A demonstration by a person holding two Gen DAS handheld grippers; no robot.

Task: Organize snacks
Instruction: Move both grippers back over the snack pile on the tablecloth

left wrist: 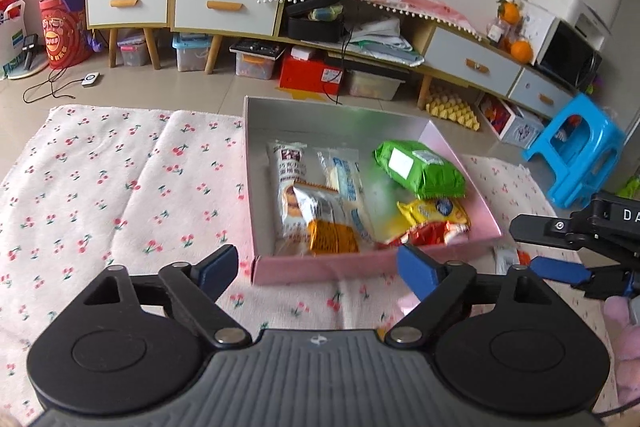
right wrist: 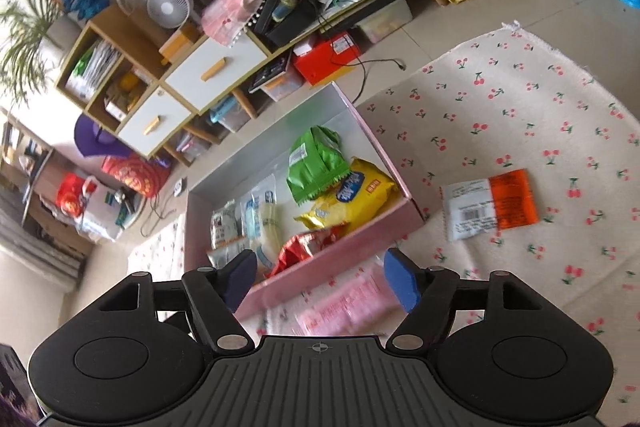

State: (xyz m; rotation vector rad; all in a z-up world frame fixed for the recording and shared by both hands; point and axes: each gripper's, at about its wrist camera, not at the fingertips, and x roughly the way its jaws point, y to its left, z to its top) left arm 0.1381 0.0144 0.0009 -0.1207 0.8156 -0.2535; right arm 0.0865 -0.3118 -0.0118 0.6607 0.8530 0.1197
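Observation:
A pink box (left wrist: 320,269) (right wrist: 340,267) lies on the cherry-print cloth (left wrist: 120,187). It holds a green packet (left wrist: 420,169) (right wrist: 316,163), a yellow packet (left wrist: 436,213) (right wrist: 352,195), a red packet (left wrist: 436,233), a silver-and-orange packet (left wrist: 328,223) and long white packets (left wrist: 290,195). My left gripper (left wrist: 318,263) stands open just before the box's near wall, nothing between its fingers. My right gripper (right wrist: 320,273) is open over a blurred pink packet (right wrist: 344,311) on the cloth, not touching it. An orange-and-white packet (right wrist: 492,205) lies on the cloth right of the box.
Beyond the cloth is tiled floor, then a low cabinet (left wrist: 472,63) with drawers, plastic bins and a red box (left wrist: 310,77) under it. A blue plastic stool (left wrist: 576,155) stands at the right. A black cable (right wrist: 360,67) trails on the floor behind the box.

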